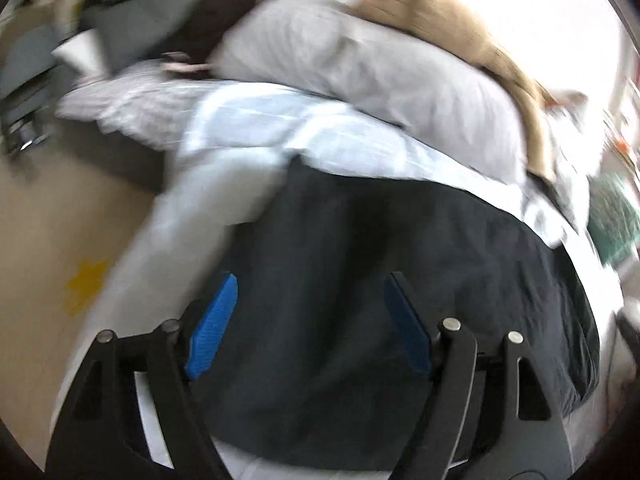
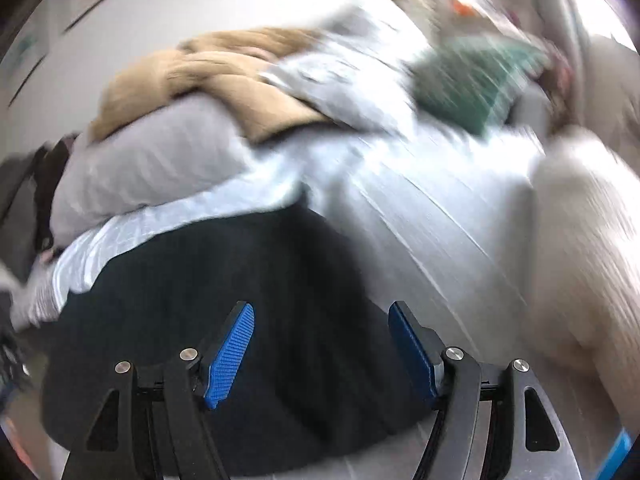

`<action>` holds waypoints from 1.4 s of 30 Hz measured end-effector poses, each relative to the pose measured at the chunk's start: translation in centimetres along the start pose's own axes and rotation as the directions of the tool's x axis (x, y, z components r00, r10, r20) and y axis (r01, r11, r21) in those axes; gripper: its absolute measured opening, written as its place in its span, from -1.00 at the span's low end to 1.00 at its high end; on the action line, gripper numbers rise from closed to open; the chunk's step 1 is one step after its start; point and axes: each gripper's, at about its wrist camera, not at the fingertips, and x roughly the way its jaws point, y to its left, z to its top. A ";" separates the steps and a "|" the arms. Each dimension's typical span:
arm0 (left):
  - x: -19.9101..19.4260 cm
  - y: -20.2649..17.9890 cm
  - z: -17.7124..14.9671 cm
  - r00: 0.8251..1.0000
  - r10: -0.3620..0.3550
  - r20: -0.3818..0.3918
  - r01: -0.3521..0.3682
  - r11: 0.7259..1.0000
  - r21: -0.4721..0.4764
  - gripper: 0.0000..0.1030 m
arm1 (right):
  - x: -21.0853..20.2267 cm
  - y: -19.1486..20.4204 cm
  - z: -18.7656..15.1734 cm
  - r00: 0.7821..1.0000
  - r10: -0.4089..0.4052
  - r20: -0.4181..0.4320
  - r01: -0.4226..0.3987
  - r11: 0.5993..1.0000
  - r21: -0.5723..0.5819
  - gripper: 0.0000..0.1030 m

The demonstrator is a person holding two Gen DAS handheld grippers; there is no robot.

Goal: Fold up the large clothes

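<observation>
Bedroom setting: a bed with a pale blue-white checked sheet (image 1: 248, 128) filled the middle of both views, with a beige floor (image 1: 44, 216) at the left of the left wrist view. Both views were motion-blurred.

Left gripper (image 1: 310, 292): lower centre of the left wrist view, blue pads (image 1: 212, 328) spread wide apart, nothing between them. It hovered above the dark garment (image 1: 400, 280), tilted downward toward it; contact could not be confirmed.

Right gripper (image 2: 320, 320): lower centre of the right wrist view, pads likewise spread with nothing held, pointed down at the same dark garment (image 2: 220, 280).

Dark garment: black or deep navy, lying spread on the near part of the sheet, occupying the lower half of each view. It appeared as one broad mass with a rounded outline; no crisp fold lines were legible through the blur.

Farther items: a grey pillow (image 1: 360, 64) across the upper centre, a tan blanket (image 1: 460, 28) on top of it toward the upper right, a green cushion (image 2: 476, 80) at the upper right of the right wrist view, and a cream knitted fabric (image 2: 592, 248) along its right edge.

Progress, as judged: the garment seemed laid out but not folded to a compact shape. Gripping an edge and folding it remained outstanding.
</observation>
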 end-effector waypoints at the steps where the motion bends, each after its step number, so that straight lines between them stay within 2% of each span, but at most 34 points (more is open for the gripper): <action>1: 1.0 -1.2 0.3 1.000 0.006 0.002 -0.006 1.000 0.030 0.49 | 1.0 2.0 0.2 0.999 0.007 0.033 -0.005 0.998 -0.062 0.39; 4: 4.3 -4.1 1.2 1.000 0.026 0.016 -0.027 0.992 0.120 0.49 | 3.9 5.7 0.0 0.998 -0.015 0.054 0.025 0.983 -0.182 0.39; 9: 8.6 -6.8 3.9 0.998 0.014 0.062 -0.030 0.964 0.265 0.49 | 9.7 9.8 1.7 1.000 -0.002 0.023 0.008 0.960 -0.281 0.39; 13: 13.8 -5.8 5.5 1.000 0.006 0.012 -0.010 0.944 0.329 0.49 | 14.8 12.2 2.3 1.000 0.019 0.003 -0.017 0.926 -0.378 0.39; 15: 16.6 -4.6 6.0 0.999 0.052 -0.016 -0.043 0.934 0.354 0.49 | 17.3 12.2 1.8 1.000 0.001 -0.011 -0.006 0.898 -0.439 0.39; 16: 17.6 -3.7 6.3 0.997 0.062 -0.035 -0.046 0.937 0.346 0.49 | 18.9 11.7 1.6 0.999 -0.012 -0.032 -0.005 0.883 -0.470 0.39; 17: 18.8 -2.2 6.8 0.997 0.053 -0.059 -0.033 0.952 0.305 0.49 | 19.7 11.0 1.6 0.999 -0.011 -0.052 -0.015 0.882 -0.471 0.41; 19: 19.7 0.1 7.5 0.996 0.031 -0.083 -0.012 0.975 0.221 0.49 | 20.9 8.0 2.6 0.994 0.034 -0.107 -0.072 0.923 -0.379 0.41; 21: 20.8 2.7 7.9 0.994 0.027 -0.104 -0.015 0.994 0.112 0.49 | 21.7 4.9 3.9 0.992 0.032 -0.119 -0.064 0.961 -0.271 0.41; 23: 21.4 4.5 7.9 0.992 -0.026 -0.122 0.027 1.000 0.009 0.49 | 22.6 2.0 4.8 0.988 0.043 -0.148 -0.068 0.984 -0.168 0.40; 24: 21.4 4.7 7.9 0.993 -0.021 -0.118 0.021 1.000 -0.007 0.49 | 22.9 1.0 5.0 0.985 0.059 -0.163 -0.080 0.989 -0.125 0.36; 26: 21.0 4.3 8.0 0.992 0.051 -0.116 -0.049 0.999 0.016 0.52 | 22.9 0.3 5.3 0.985 0.052 -0.166 -0.068 0.993 -0.093 0.35; 28: 20.0 3.8 8.0 0.984 0.140 -0.110 -0.136 0.990 0.043 0.53 | 22.5 0.6 5.4 0.988 -0.014 -0.157 -0.005 0.993 -0.120 0.35; 30: 18.6 3.7 7.8 0.980 0.171 -0.106 -0.165 0.984 0.062 0.53 | 21.4 0.5 5.4 0.987 -0.074 -0.146 0.053 0.988 -0.143 0.38; 32: 16.7 3.6 7.4 0.983 0.143 -0.114 -0.138 0.989 0.055 0.53 | 19.7 0.4 5.4 0.982 -0.137 -0.133 0.114 0.979 -0.171 0.39; 33: 15.6 3.4 7.2 0.985 0.119 -0.121 -0.113 0.992 0.056 0.53 | 18.6 0.3 5.4 0.982 -0.140 -0.130 0.115 0.976 -0.182 0.39; 36: 12.2 2.2 5.7 0.991 0.041 -0.127 -0.035 0.998 0.053 0.53 | 15.5 0.8 5.2 0.986 -0.121 -0.117 0.095 0.974 -0.204 0.40; 39: 9.5 0.6 3.9 0.990 -0.033 -0.139 0.040 0.998 0.047 0.53 | 11.8 2.5 4.0 0.991 -0.061 -0.122 0.031 0.971 -0.236 0.41; 42: 7.8 0.0 1.9 0.983 -0.063 -0.170 0.069 0.997 0.030 0.53 | 9.1 4.0 2.5 0.992 -0.027 -0.121 -0.008 0.959 -0.282 0.42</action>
